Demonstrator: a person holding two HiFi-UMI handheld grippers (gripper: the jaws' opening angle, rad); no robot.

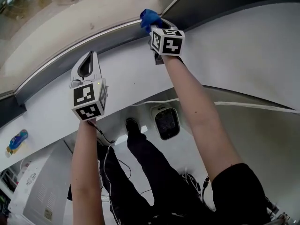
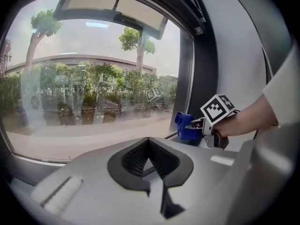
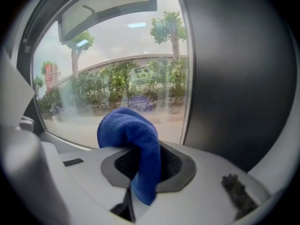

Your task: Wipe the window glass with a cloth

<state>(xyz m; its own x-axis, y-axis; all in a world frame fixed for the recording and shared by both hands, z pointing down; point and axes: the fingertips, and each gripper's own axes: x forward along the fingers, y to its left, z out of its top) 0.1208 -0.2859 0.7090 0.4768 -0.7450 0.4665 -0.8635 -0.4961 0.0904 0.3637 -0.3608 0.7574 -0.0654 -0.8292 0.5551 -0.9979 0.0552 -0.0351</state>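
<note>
Right gripper view shows the right hand-held gripper clamped on a blue cloth. The fabric is pinched between the ribbed dark pads, bunches up above them and hangs in a fold on the near side. Just beyond the cloth is the window glass, and the dark window frame rises on the right.

In the left gripper view the left hand-held gripper has its jaws drawn together, tips meeting, with nothing between them. It points at the pane from lower down and further left. From there the cloth sits at the lower right corner of the glass, beside the dark upright of the frame. Whether it presses on the glass cannot be told.

In the head view both forearms reach up, the right one further, so the cloth lies at the bottom edge of the pane above the pale sill. Trees, hedges and a low building show outside.
</note>
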